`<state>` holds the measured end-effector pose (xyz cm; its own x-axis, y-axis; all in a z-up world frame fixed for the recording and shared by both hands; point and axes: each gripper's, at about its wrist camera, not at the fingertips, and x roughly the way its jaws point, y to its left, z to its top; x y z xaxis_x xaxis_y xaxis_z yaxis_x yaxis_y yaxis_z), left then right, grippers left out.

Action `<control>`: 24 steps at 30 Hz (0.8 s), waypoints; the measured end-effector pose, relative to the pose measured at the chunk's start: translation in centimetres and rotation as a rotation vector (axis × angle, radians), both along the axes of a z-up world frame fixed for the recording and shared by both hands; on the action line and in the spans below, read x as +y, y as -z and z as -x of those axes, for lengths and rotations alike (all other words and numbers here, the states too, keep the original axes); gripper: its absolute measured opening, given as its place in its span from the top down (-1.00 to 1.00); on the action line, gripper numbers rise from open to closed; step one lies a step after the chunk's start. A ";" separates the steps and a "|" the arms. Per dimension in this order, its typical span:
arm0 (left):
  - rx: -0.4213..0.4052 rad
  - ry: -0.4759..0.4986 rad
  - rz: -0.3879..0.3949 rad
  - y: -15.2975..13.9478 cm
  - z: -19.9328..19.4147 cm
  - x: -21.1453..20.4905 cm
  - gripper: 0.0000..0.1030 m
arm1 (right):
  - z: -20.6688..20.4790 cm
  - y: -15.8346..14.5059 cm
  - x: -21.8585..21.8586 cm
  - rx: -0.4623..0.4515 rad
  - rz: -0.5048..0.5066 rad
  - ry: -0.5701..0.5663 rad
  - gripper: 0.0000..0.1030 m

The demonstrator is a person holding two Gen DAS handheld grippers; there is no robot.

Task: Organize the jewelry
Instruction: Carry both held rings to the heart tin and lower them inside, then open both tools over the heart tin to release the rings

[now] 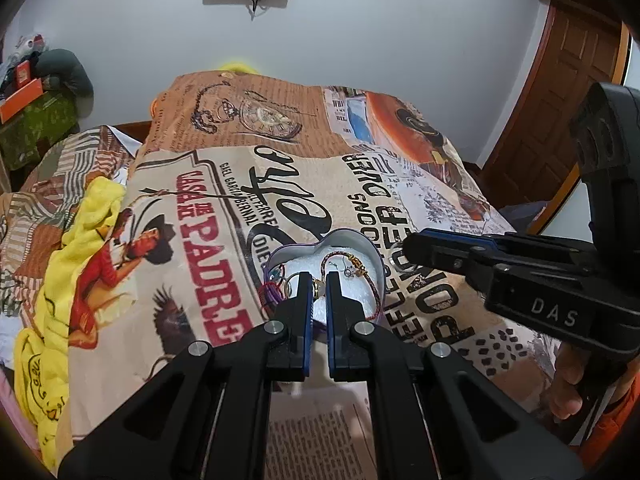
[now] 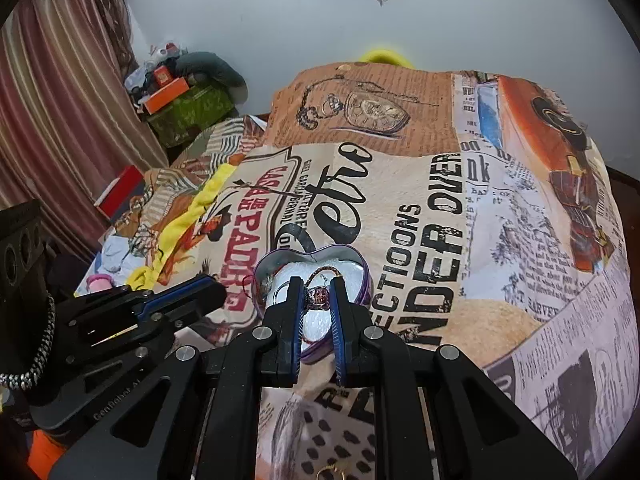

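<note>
A heart-shaped tin (image 1: pixel 352 240) with white lining sits on the printed bedspread, also in the right wrist view (image 2: pixel 356 264). It holds a braided red bracelet (image 1: pixel 374 286), purple cords (image 1: pixel 269 294) and small rings. My left gripper (image 1: pixel 319 284) hovers over the tin's near edge, jaws nearly closed with a narrow gap, a small gold piece (image 1: pixel 317 287) between the tips. My right gripper (image 2: pixel 318 296) is over the tin, shut on a dark red beaded piece (image 2: pixel 319 297). In the left wrist view the right gripper (image 1: pixel 412 246) comes in from the right, holding a clear ring-like piece.
The printed bedspread (image 1: pixel 224 216) covers the bed. A yellow cloth (image 1: pixel 76 264) lies at the left. A small gold earring (image 2: pixel 332 472) lies on the spread near the right gripper's base. Boxes and clutter (image 2: pixel 176 92) stand at the far left, near the curtain (image 2: pixel 48 120).
</note>
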<state>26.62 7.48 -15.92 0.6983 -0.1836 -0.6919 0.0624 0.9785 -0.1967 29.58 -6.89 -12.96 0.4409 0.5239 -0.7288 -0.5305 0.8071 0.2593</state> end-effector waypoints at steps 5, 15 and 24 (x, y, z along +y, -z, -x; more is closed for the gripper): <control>0.031 0.010 0.030 1.0 -1.6 0.2 0.92 | -0.8 0.8 0.8 0.022 0.025 -0.017 0.77; 0.103 0.017 0.124 2.7 -3.7 1.0 0.92 | -1.8 2.8 1.8 0.080 0.076 -0.042 0.77; 0.094 0.022 0.057 2.1 -3.3 0.1 0.92 | -2.2 3.4 1.7 0.130 0.057 -0.057 0.77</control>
